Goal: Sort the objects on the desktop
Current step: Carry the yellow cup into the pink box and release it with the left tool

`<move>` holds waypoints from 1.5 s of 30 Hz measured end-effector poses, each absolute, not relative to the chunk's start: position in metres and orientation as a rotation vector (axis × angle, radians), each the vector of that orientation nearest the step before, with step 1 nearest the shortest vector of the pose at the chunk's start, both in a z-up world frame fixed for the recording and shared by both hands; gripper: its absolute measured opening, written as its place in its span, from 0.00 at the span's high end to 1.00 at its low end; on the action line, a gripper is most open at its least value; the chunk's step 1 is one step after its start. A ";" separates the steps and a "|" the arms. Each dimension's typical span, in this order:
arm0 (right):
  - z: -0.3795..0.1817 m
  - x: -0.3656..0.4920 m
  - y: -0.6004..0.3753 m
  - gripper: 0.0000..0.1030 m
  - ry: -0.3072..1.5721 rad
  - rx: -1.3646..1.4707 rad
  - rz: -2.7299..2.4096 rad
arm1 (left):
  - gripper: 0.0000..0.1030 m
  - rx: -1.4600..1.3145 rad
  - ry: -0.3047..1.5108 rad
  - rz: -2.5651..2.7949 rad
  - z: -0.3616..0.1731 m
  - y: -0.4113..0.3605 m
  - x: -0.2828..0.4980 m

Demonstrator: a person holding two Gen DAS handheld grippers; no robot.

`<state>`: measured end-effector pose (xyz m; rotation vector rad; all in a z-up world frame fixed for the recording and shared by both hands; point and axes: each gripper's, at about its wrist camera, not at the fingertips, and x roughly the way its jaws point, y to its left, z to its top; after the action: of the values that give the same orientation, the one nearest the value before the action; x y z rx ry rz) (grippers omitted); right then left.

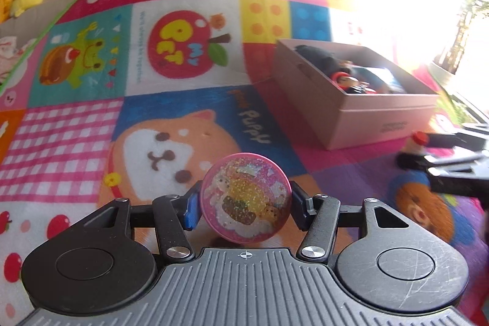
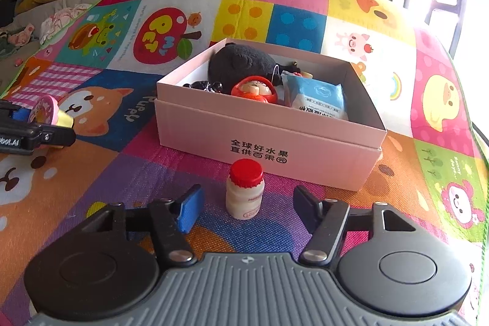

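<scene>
Pink box (image 2: 269, 142) sits mid-mat, part filled. Left gripper (image 1: 244, 200) pinches pink glitter disc (image 1: 244, 197) by its rim: rigid, light, slick. Right gripper (image 2: 244, 210) gapes around small bottle (image 2: 245, 191), untouched; likely light, tippy; grip mid-body.

Pink glittery round case (image 1: 244, 197) tilted on edge; small red-capped white bottle (image 2: 244, 193) upright — near the pink box (image 2: 269, 139).

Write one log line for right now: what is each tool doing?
left tool: shut on pink glitter disc | right tool: open around small bottle, not touching | box: holds toys
</scene>
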<state>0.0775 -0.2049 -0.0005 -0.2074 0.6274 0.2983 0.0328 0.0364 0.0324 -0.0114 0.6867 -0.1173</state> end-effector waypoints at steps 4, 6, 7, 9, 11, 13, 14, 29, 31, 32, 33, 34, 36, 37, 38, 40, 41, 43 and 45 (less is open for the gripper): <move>0.003 0.085 -0.204 0.75 0.685 -0.191 0.324 | 0.41 0.010 0.692 -0.174 0.035 0.021 0.021; 0.005 0.084 -0.207 0.75 0.700 -0.178 0.335 | 0.41 0.030 0.690 -0.193 0.038 0.013 0.017; 0.007 0.082 -0.210 0.76 0.709 -0.171 0.342 | 0.41 0.043 0.688 -0.206 0.039 0.009 0.014; 0.013 0.076 -0.218 0.75 0.722 -0.153 0.359 | 0.41 0.064 0.685 -0.231 0.043 -0.001 0.009; 0.024 0.069 -0.229 0.75 0.733 -0.124 0.378 | 0.41 0.084 0.677 -0.261 0.048 -0.011 0.005; 0.038 0.061 -0.243 0.75 0.732 -0.088 0.386 | 0.41 0.102 0.659 -0.290 0.057 -0.022 0.003; 0.046 0.057 -0.251 0.76 0.730 -0.068 0.393 | 0.41 0.112 0.645 -0.307 0.063 -0.028 0.002; 0.113 0.019 -0.310 0.76 0.506 0.012 0.381 | 0.41 0.180 0.512 -0.356 0.117 -0.088 0.110; 0.107 0.022 -0.311 0.76 0.515 0.013 0.382 | 0.41 0.160 0.526 -0.341 0.111 -0.089 0.134; 0.104 0.024 -0.311 0.76 0.518 0.012 0.378 | 0.41 0.137 0.540 -0.339 0.106 -0.087 0.145; 0.100 0.026 -0.312 0.76 0.522 0.010 0.371 | 0.40 0.118 0.555 -0.340 0.101 -0.087 0.154; 0.097 0.028 -0.314 0.76 0.527 0.010 0.366 | 0.39 0.105 0.566 -0.343 0.095 -0.088 0.160; 0.090 0.031 -0.318 0.76 0.544 0.022 0.353 | 0.27 0.101 0.575 -0.334 0.086 -0.088 0.166; 0.087 0.034 -0.320 0.76 0.552 0.027 0.345 | 0.19 0.097 0.573 -0.326 0.083 -0.087 0.167; 0.083 0.036 -0.322 0.76 0.559 0.030 0.337 | 0.16 0.087 0.570 -0.319 0.081 -0.084 0.166; 0.078 0.039 -0.324 0.76 0.570 0.031 0.324 | 0.13 0.062 0.571 -0.314 0.080 -0.076 0.159; 0.076 0.040 -0.325 0.76 0.575 0.034 0.321 | 0.11 0.051 0.568 -0.311 0.080 -0.071 0.153; 0.071 0.045 -0.326 0.76 0.586 0.045 0.321 | 0.07 0.048 0.556 -0.296 0.079 -0.063 0.139; 0.068 0.051 -0.323 0.76 0.596 0.057 0.324 | 0.07 0.047 0.560 -0.300 0.076 -0.058 0.126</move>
<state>0.0514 -0.3235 0.0677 0.0567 0.5957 0.3244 0.1257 -0.0582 0.0763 0.0469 0.5603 -0.2997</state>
